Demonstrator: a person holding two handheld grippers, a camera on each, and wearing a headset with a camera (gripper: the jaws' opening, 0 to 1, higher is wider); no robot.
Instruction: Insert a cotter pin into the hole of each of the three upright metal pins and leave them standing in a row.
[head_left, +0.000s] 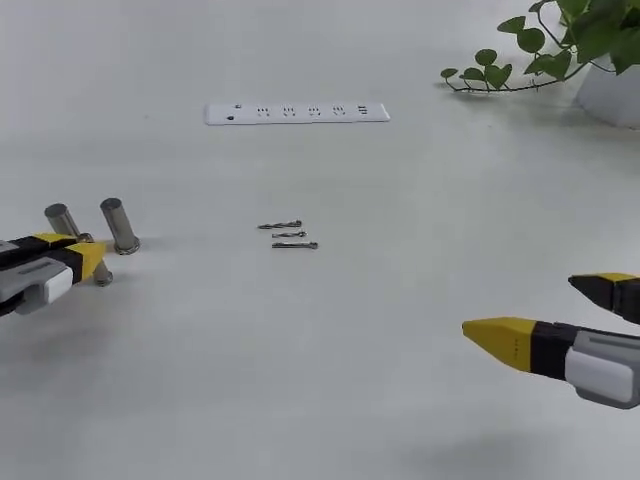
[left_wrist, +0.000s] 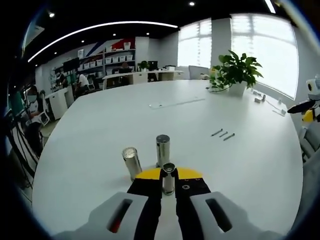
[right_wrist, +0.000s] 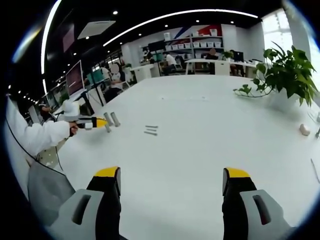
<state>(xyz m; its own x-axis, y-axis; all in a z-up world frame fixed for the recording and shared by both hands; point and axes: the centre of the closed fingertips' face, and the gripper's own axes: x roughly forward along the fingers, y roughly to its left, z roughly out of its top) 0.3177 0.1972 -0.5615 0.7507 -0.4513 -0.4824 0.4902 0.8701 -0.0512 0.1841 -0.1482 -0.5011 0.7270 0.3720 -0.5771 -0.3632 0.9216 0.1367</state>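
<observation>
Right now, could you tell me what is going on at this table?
A person holds a tool in each hand. The left tool is shut on one metal pin, with a second pin and a third pin standing just beyond it. The right tool is open and empty above the table. Three cotter pins lie loose mid-table.

1. A wide white counter (head_left: 400, 400) spans the room, and a white power strip (head_left: 297, 113) lies flat on its far part.
2. A leafy plant (head_left: 565, 40) in a white pot stands on the counter, far right in the head view.
3. Large bright windows (left_wrist: 275, 45) line one wall.
4. The ceiling is dark, with a curved light strip (left_wrist: 100, 26) and small spotlights.
5. Shelves (left_wrist: 112, 57) holding boxes stand at the far wall, with desks in front of them.
</observation>
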